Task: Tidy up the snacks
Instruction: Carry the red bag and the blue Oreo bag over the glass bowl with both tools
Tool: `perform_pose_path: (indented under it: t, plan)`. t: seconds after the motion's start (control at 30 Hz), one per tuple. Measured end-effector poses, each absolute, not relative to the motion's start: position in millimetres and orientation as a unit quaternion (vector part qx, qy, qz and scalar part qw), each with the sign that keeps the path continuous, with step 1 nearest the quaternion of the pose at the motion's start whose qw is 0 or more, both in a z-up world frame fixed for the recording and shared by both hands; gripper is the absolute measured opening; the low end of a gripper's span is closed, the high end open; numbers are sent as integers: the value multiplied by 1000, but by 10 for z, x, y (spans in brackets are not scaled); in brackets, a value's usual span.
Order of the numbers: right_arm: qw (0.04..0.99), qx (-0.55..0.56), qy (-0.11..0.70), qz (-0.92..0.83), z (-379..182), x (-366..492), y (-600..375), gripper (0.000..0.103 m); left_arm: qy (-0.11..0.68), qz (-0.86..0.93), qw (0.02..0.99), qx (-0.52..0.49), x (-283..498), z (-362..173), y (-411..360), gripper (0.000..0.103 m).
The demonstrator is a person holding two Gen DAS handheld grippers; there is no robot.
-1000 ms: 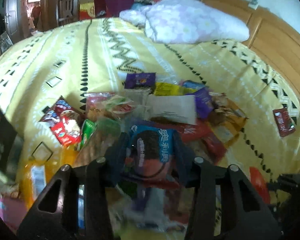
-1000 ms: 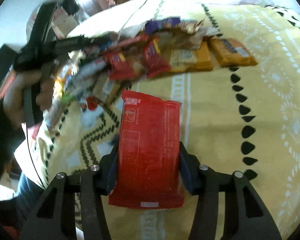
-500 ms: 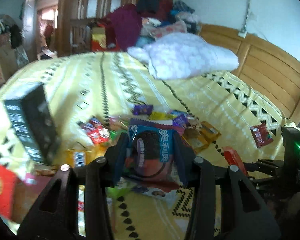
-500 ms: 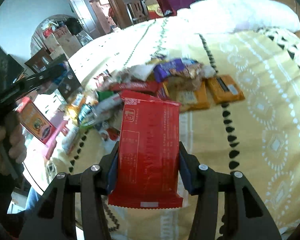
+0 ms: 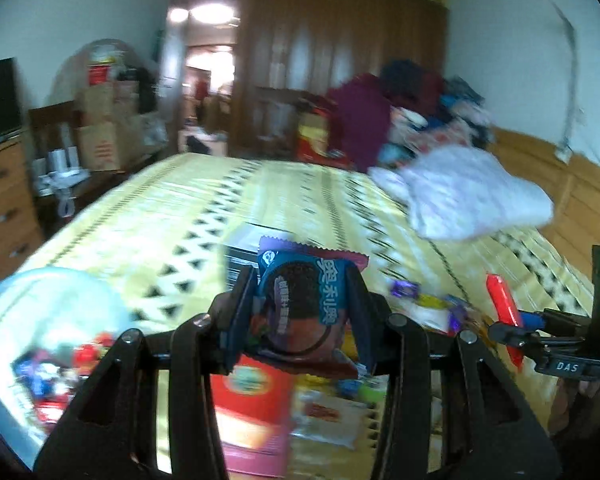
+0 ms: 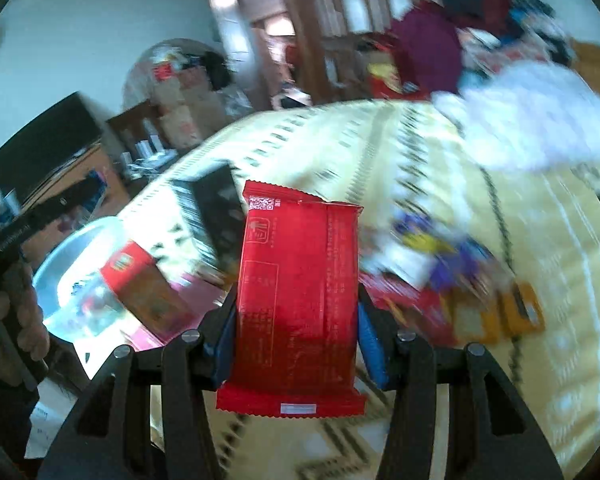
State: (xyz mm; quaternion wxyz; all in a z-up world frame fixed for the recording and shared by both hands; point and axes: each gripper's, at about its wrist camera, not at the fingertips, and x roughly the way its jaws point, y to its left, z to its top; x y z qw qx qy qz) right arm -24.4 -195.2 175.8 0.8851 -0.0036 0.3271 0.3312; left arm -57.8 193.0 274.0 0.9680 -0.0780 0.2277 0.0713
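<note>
My left gripper [image 5: 300, 312] is shut on a blue Oreo cookie packet [image 5: 304, 304], held up above the yellow bedspread [image 5: 204, 216]. My right gripper [image 6: 296, 320] is shut on a flat red snack packet [image 6: 296, 292], also held in the air; it shows edge-on at the right of the left wrist view [image 5: 502, 312]. A pile of mixed snack packets [image 6: 440, 264] lies on the bed to the right. A pale blue basin [image 6: 72, 280] holding several snacks sits at the bed's left edge, and also shows in the left wrist view [image 5: 48, 320].
A red box [image 5: 252, 404] and a black box [image 6: 208, 216] lie by the basin. A white pillow [image 5: 472, 196] and a clothes heap [image 5: 404, 116] sit at the bed's far end. A wooden headboard [image 5: 580, 208] runs along the right; drawers [image 5: 0, 200] stand left.
Both grippers have risen and tilted up with their packets still held, so the views now show the room and basin. The snack pile has dropped lower in view.
</note>
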Motion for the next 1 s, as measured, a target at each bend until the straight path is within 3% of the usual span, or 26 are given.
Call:
perform_pose_path:
  t: [0.43, 0.73, 1.0]
  plan:
    - [813, -77, 288, 500, 2393, -563, 680, 55, 222, 252, 933, -126, -1090, 2703, 3459, 45]
    - [761, -119, 317, 553, 2144, -925, 1887, 55, 267, 315, 898, -150, -1308, 2312, 3999, 45]
    - [749, -137, 331, 558, 1933, -1030, 2137, 55, 275, 317, 894, -158, -1393, 2273, 4201, 45]
